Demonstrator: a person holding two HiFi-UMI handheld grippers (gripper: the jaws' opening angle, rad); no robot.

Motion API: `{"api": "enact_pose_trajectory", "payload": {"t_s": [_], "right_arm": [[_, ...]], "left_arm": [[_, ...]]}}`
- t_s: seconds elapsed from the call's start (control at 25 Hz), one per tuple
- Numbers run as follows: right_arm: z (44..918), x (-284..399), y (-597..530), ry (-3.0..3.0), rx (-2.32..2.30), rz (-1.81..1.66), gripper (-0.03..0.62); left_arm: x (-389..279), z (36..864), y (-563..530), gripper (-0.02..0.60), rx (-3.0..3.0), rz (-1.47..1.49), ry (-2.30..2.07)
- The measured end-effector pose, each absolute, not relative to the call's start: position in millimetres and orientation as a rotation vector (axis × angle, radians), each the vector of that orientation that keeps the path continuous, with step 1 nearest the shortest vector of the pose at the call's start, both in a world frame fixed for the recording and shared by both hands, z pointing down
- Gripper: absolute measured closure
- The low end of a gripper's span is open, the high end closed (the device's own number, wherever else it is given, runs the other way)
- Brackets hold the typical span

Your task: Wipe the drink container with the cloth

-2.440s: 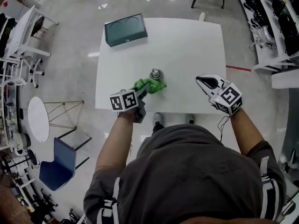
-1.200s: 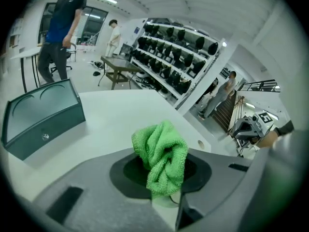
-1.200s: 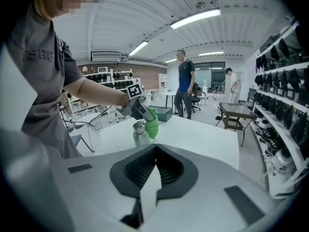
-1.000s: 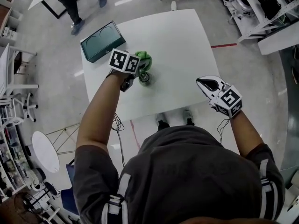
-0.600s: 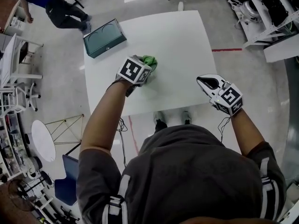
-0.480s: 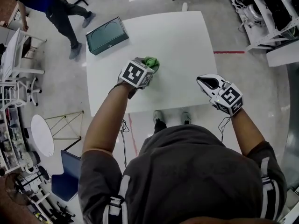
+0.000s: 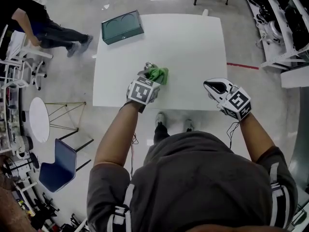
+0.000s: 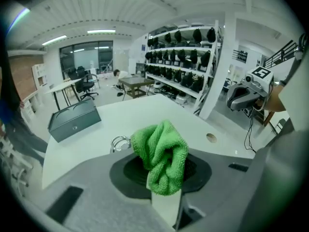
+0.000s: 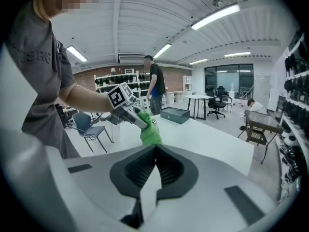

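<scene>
A green cloth (image 7: 158,74) is bunched in my left gripper (image 7: 153,78), which is shut on it over the near-middle of the white table (image 7: 193,42). The drink container (image 7: 148,65), a small silver one, stands right behind the cloth; only its top shows. In the left gripper view the cloth (image 8: 161,156) hangs out of the left gripper (image 8: 165,192) and the container's round rim (image 8: 120,143) peeks out on its left. My right gripper (image 7: 209,85) hovers at the table's near right edge, shut and holding nothing. From the right gripper (image 9: 155,151) the cloth (image 9: 149,132) is seen ahead.
A dark green box (image 7: 122,27) lies at the table's far left corner, also in the left gripper view as the box (image 8: 74,120). A person (image 7: 34,25) bends by a desk to the left. A blue chair (image 7: 58,167) and a round side table (image 7: 38,120) stand at the near left.
My left gripper has drawn the cloth back toward the table's near edge, and the container's top, hidden half a second ago, now shows behind it. The right gripper has stayed put.
</scene>
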State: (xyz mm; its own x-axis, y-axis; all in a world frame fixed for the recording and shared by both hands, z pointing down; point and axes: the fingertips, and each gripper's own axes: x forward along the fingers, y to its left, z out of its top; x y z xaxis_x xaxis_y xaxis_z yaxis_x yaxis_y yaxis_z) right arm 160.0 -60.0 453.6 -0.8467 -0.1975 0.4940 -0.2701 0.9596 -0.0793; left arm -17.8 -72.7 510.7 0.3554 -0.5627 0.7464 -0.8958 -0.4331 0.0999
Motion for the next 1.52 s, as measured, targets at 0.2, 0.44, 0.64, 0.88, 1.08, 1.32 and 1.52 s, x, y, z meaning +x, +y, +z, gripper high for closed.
{"api": "enact_pose_trajectory", "payload": {"t_s": [0.2, 0.44, 0.64, 0.88, 1.08, 1.32, 1.52], "right_arm": [[461, 144, -57, -2.591, 0.311, 0.173, 0.602], [457, 84, -47, -2.578, 0.381, 0.121, 0.602], [440, 27, -34, -2.573, 0.483, 0.152, 0.602], [424, -24, -32, -2.536, 0.605, 0.156, 0.602], [419, -34, -23, -2.54, 0.741, 0.235, 0.602], [412, -23, -19, -2.545, 0.816, 0.278, 0.602], [396, 6, -31, -2.595, 0.834, 0.285, 0.602]], "left_arm": [[-45, 522, -57, 0.495, 2.081, 0.799, -1.321], [-106, 532, -58, 0.495, 2.119, 0.748, -1.287], [-151, 532, -55, 0.495, 2.142, 0.753, -1.155], [-181, 540, -54, 0.495, 2.162, 0.725, -1.021], [-215, 533, -53, 0.495, 2.155, 0.694, -1.013], [-247, 492, -44, 0.495, 2.164, 0.502, -1.11], [-255, 441, -32, 0.495, 2.189, 0.264, -1.257]]}}
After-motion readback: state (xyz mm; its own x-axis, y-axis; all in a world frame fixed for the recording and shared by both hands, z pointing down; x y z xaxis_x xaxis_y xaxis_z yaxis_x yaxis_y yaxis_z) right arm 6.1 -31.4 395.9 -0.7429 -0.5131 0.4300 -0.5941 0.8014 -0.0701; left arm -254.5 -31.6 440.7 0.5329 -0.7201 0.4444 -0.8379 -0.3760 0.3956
